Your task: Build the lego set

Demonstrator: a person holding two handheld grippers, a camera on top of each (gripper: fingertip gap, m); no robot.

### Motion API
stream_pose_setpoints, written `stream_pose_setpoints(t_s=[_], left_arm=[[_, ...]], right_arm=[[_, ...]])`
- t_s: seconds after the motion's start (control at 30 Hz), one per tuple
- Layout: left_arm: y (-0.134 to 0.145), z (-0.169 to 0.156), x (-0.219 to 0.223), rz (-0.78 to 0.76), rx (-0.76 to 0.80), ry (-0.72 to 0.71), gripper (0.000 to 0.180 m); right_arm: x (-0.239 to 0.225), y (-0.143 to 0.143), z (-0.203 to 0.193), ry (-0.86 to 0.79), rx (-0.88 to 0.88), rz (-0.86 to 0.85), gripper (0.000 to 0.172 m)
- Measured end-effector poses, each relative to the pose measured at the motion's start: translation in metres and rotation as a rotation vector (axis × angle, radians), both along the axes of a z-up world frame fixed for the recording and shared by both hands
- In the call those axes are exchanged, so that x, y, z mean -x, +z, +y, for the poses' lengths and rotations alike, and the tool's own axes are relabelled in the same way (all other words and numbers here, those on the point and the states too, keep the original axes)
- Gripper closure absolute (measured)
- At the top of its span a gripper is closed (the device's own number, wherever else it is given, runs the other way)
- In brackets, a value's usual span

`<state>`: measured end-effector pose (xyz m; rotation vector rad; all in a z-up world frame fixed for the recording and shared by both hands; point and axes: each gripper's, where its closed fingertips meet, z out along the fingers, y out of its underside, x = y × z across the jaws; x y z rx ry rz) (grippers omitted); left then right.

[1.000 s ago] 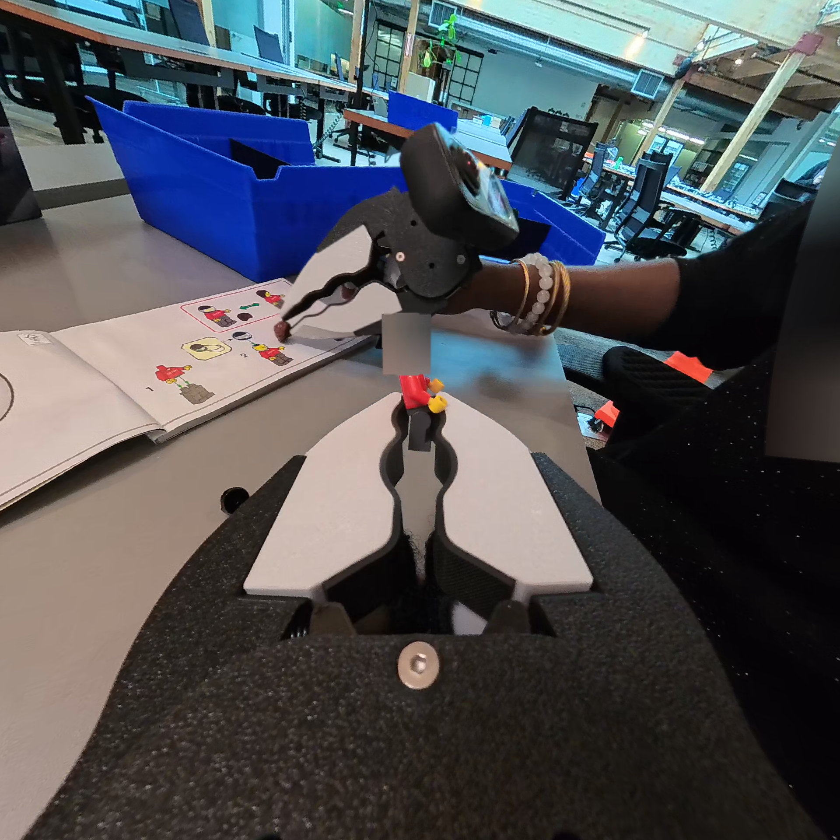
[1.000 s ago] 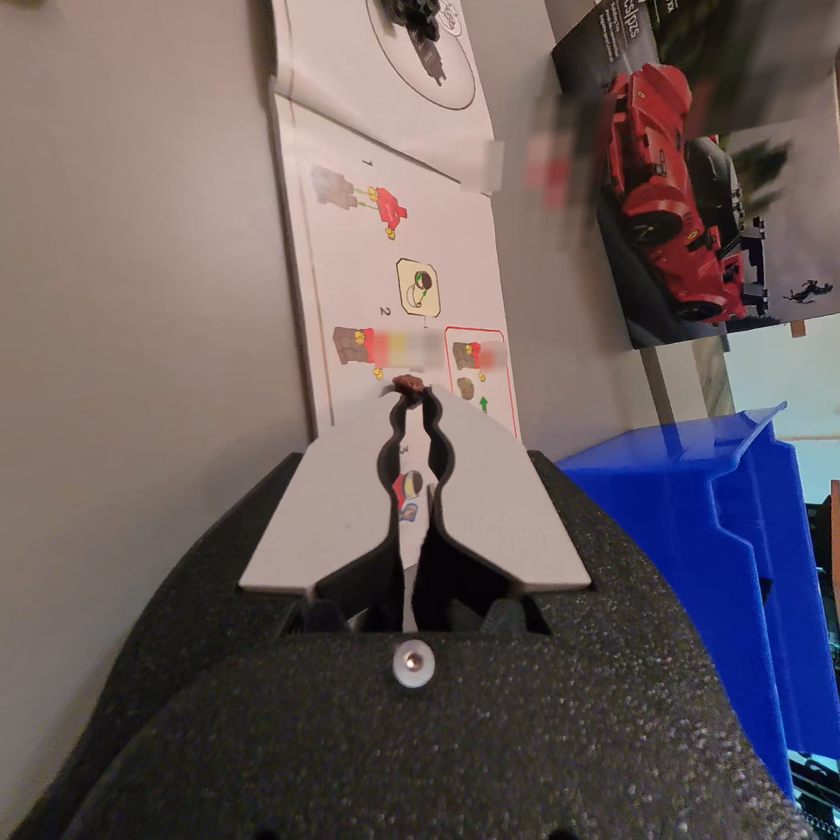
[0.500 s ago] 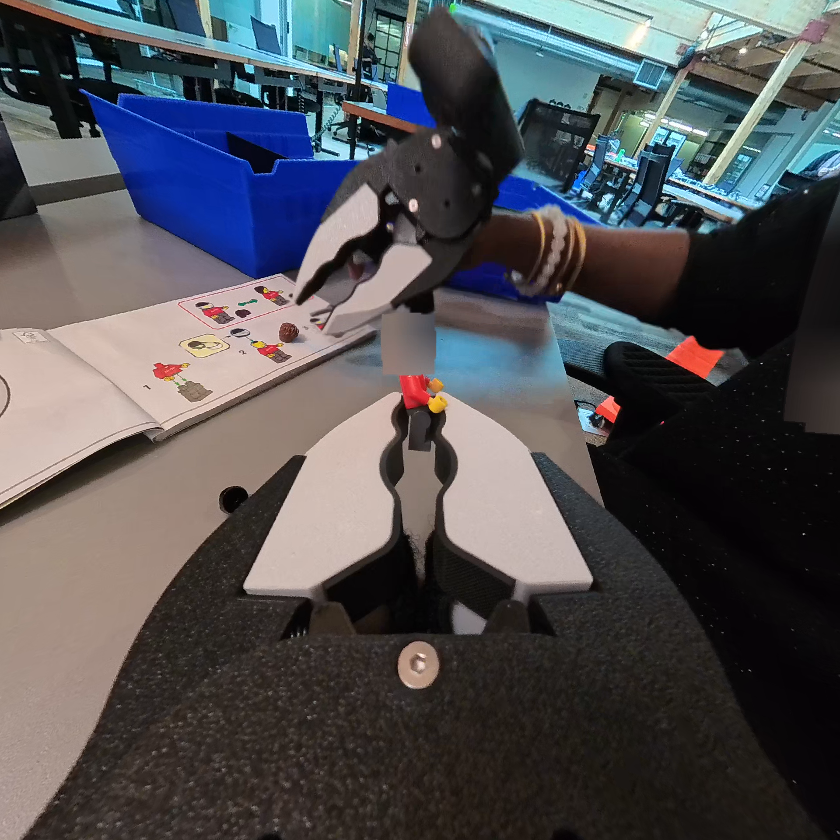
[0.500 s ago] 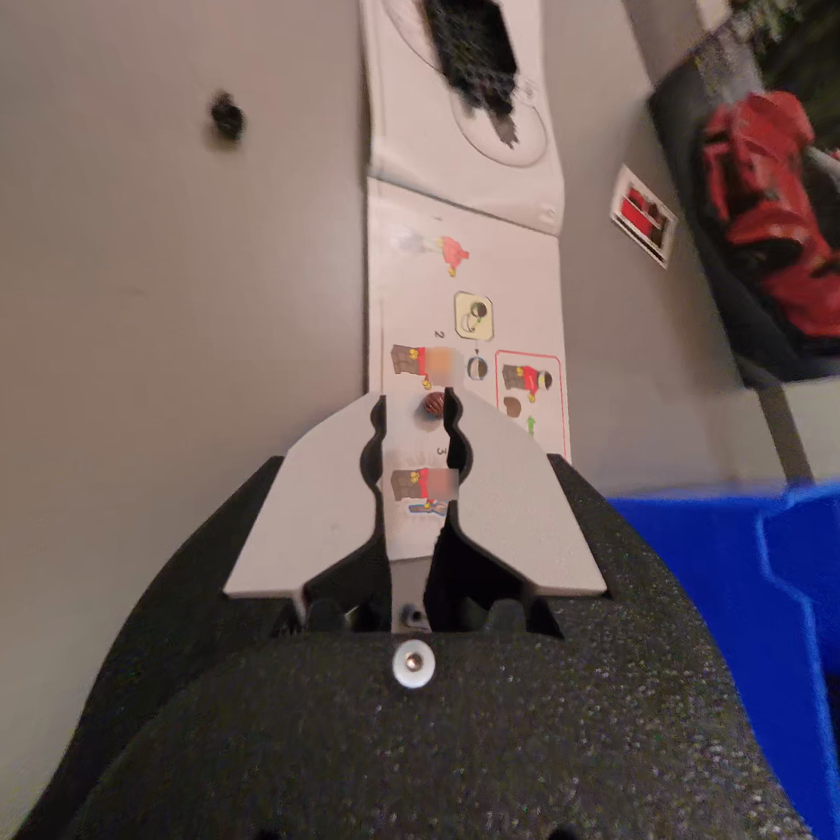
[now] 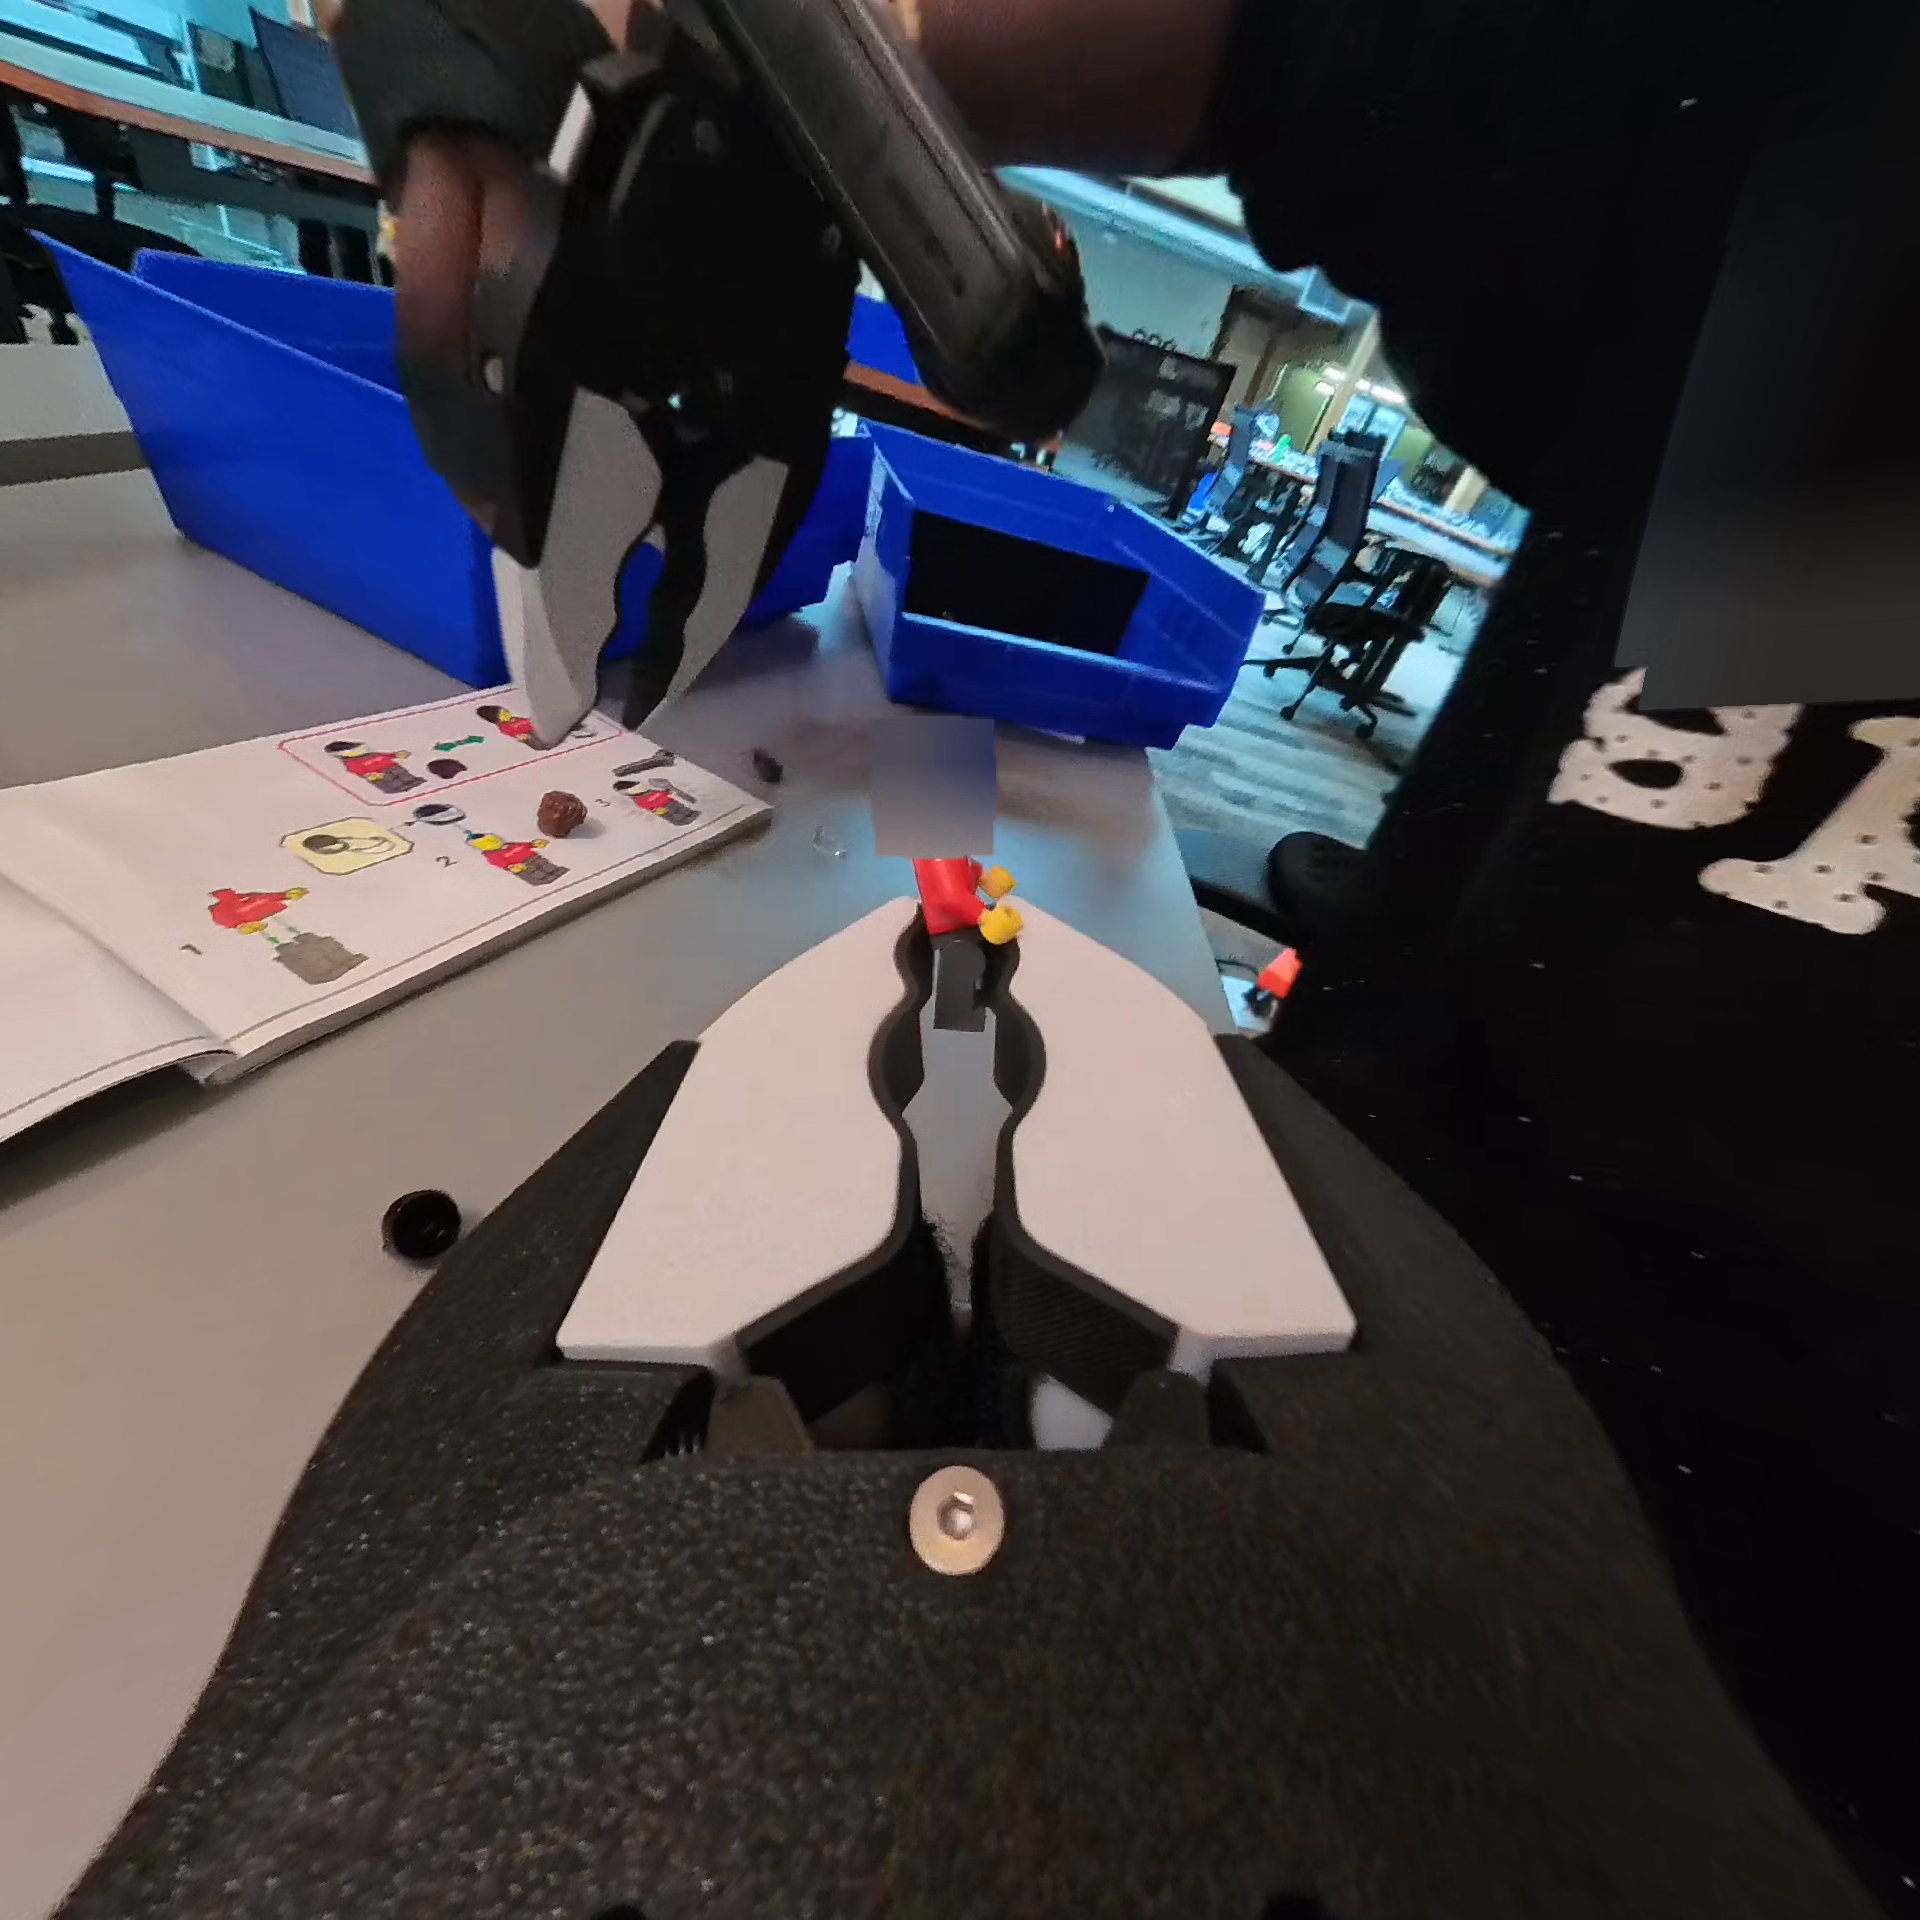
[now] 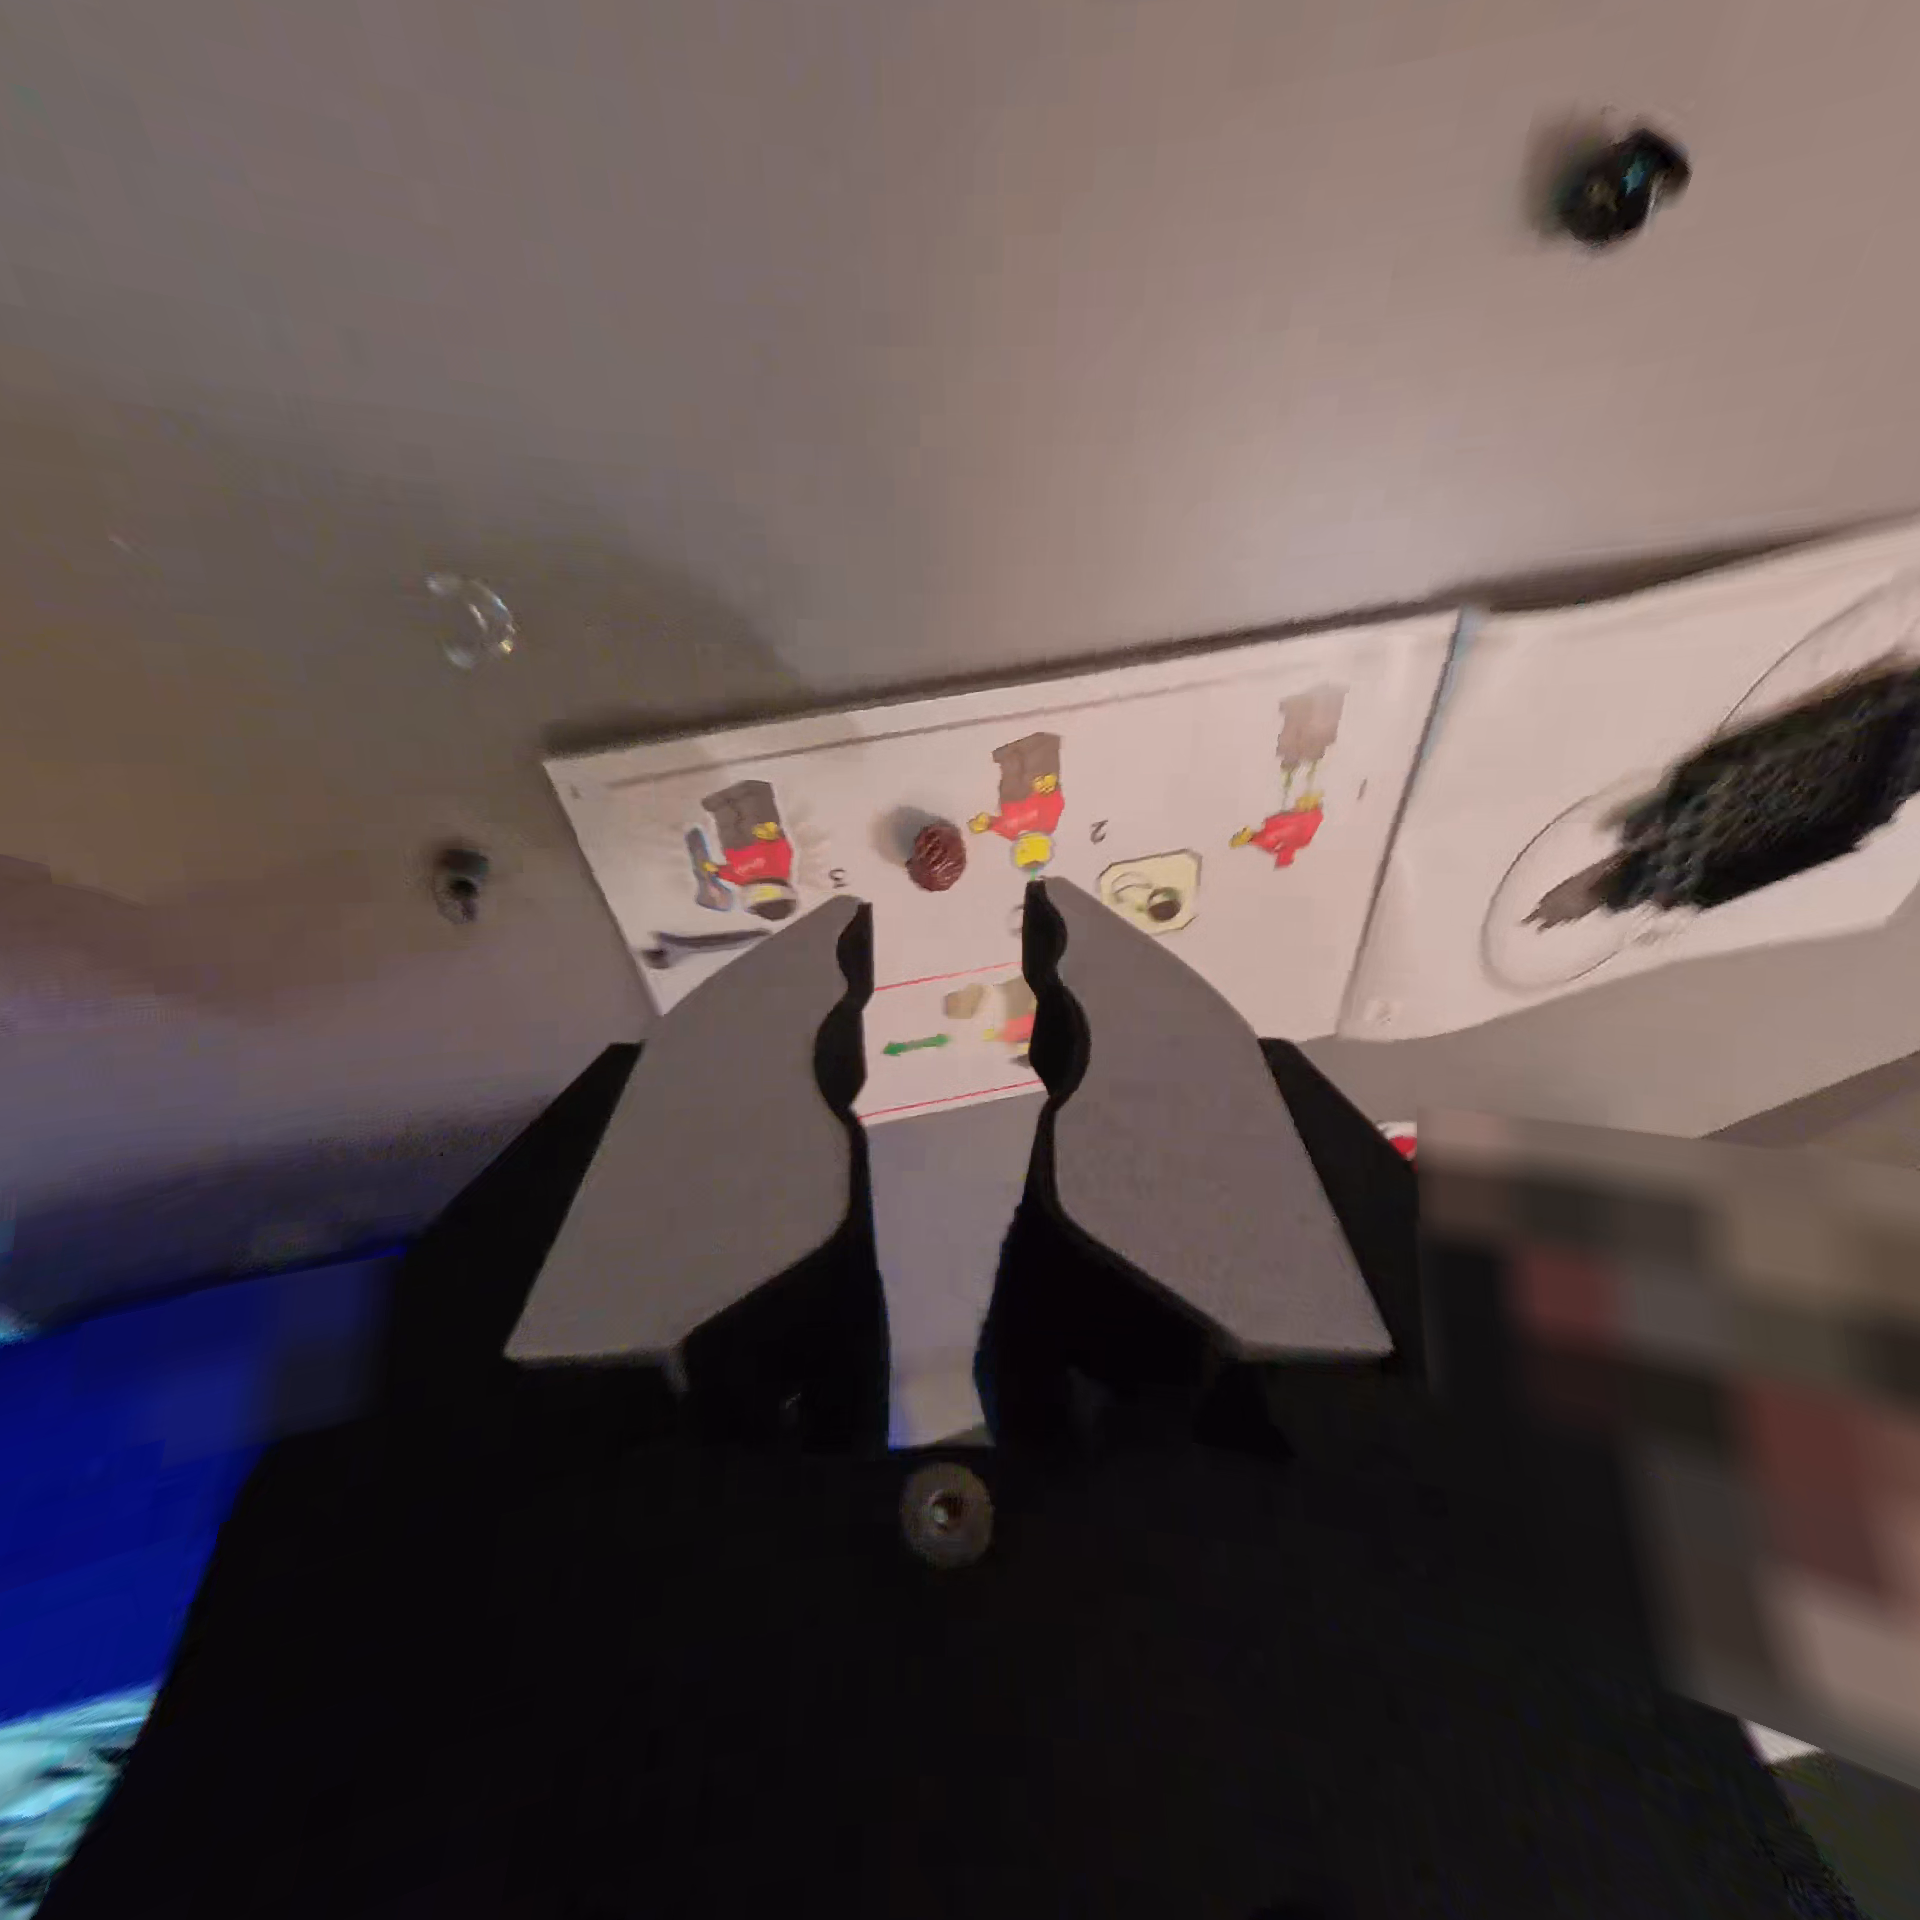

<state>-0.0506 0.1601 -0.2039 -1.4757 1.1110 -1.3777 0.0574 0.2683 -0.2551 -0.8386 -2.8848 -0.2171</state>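
Left wrist view first: the left gripper (image 5: 957,961) has its fingers clamped on the dark legs of a toy figure (image 5: 954,896) with a red torso and yellow hands, held upright over the grey table (image 5: 156,1351) near its far right corner. Beyond it the right gripper (image 5: 608,717) points down, fingertips parted and empty, almost touching the open instruction booklet (image 5: 343,914) at that booklet's far corner. A small brown hair-shaped piece (image 5: 562,812) lies loose on the page, just beside those tips. Two blue bins (image 5: 1049,623) stand along the table's far edge. Right wrist view: the fingers stand apart with nothing between them, and the brown piece (image 6: 937,856) sits just ahead of the gap, slightly off towards one finger, on the booklet (image 6: 1195,790) near its edge. A clear bit (image 6: 473,621) and a black bit (image 6: 1608,187) lie elsewhere on the table. Judging by this, a clean pinch would want the gap centred on the piece, tips low to the page, and a slow squeeze, since such a rounded bit could squirt aside.
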Motion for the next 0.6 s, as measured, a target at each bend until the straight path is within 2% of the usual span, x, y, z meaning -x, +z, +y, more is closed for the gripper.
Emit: stream_pose_setpoints(t_s=[0.17,0.4,0.6], left_arm=[[-0.005,0.004,-0.003,0.012,0.042,-0.011,0.173],[-0.004,0.005,-0.008,-0.007,0.077,-0.04,0.173],[-0.001,0.004,-0.006,-0.027,0.061,-0.032,0.173]], right_arm=[[0.002,-0.014,0.002,0.243,0.035,-0.044,0.143],[-0.004,-0.022,0.006,0.467,0.024,-0.128,0.144],[-0.005,-0.034,0.01,0.531,0.005,-0.185,0.152]])
